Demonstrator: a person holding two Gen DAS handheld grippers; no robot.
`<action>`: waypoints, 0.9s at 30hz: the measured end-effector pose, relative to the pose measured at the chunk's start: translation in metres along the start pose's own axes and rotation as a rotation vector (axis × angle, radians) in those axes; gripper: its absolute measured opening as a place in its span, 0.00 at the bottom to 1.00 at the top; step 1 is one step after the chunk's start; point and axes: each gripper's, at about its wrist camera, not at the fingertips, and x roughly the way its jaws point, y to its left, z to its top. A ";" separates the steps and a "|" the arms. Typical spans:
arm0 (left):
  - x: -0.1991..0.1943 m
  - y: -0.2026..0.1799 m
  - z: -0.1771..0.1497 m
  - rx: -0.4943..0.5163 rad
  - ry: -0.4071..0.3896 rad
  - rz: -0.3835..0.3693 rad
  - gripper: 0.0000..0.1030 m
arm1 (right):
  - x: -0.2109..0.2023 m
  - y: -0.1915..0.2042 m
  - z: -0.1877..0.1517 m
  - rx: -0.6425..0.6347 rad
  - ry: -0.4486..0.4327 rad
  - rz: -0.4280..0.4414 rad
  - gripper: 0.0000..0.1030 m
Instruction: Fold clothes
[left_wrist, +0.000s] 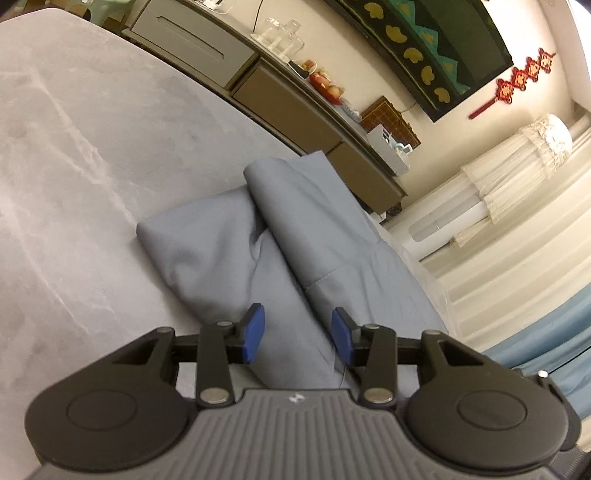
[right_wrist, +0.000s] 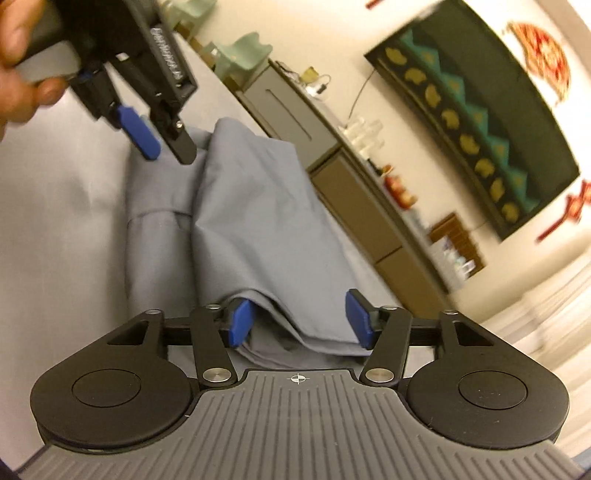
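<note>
Two grippers hang over a grey garment (right_wrist: 251, 221) that lies folded lengthwise on the pale grey table (left_wrist: 74, 166), one long panel lapped over the other. Left gripper (left_wrist: 297, 334) has its blue pads spread apart with cloth showing between them but nothing pinched; from the right wrist view it (right_wrist: 168, 149) sits at the garment's far end, held in a hand (right_wrist: 22, 55). Right gripper (right_wrist: 299, 321) is released too, its pads (right_wrist: 240, 323) wide on either side of the near folded edge. Beyond the table runs a dark cabinet (left_wrist: 295, 107) along the wall.
</note>
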 end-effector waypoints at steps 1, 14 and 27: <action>-0.002 0.001 -0.003 0.004 0.003 0.003 0.40 | -0.002 -0.002 -0.007 -0.003 0.010 0.001 0.64; -0.007 -0.003 -0.007 0.037 0.015 0.022 0.40 | 0.011 -0.009 -0.056 0.432 0.027 0.259 0.50; -0.007 0.019 -0.010 -0.049 0.092 -0.049 0.45 | -0.018 -0.029 -0.035 0.233 0.090 -0.005 0.51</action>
